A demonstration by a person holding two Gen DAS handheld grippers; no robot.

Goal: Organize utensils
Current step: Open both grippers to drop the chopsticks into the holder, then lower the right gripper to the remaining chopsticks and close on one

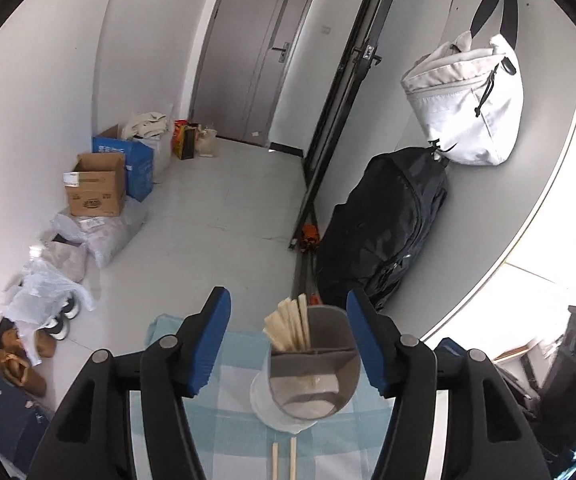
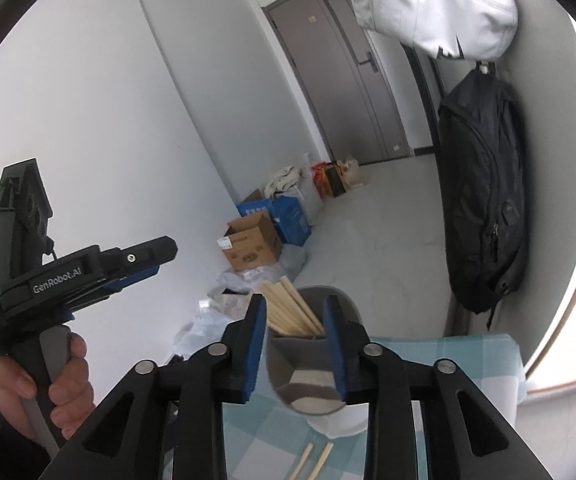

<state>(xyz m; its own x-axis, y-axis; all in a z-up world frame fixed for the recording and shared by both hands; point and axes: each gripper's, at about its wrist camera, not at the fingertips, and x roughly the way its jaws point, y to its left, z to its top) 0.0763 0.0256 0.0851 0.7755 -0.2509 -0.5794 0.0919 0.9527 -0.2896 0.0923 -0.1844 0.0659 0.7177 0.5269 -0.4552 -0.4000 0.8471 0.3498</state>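
The holder [image 1: 314, 364] stands at the far edge of the table [image 1: 223, 432], with chopsticks [image 1: 290, 328] projecting from its far compartment toward the upper left; they obstruct entry from above on that side. The near compartment is unobstructed. Two loose chopsticks [image 1: 283, 462] lie on the cloth just near of the holder. To the right, a black backpack [image 1: 384, 232] against the wall limits clearance. The left side is open above the floor.

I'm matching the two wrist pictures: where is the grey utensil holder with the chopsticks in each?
Left wrist: grey utensil holder at lower centre, nearer the right finger.
Right wrist: the holder at lower centre, seen between the two fingers.
Shared landmark: the two loose chopsticks on the checked cloth below it.
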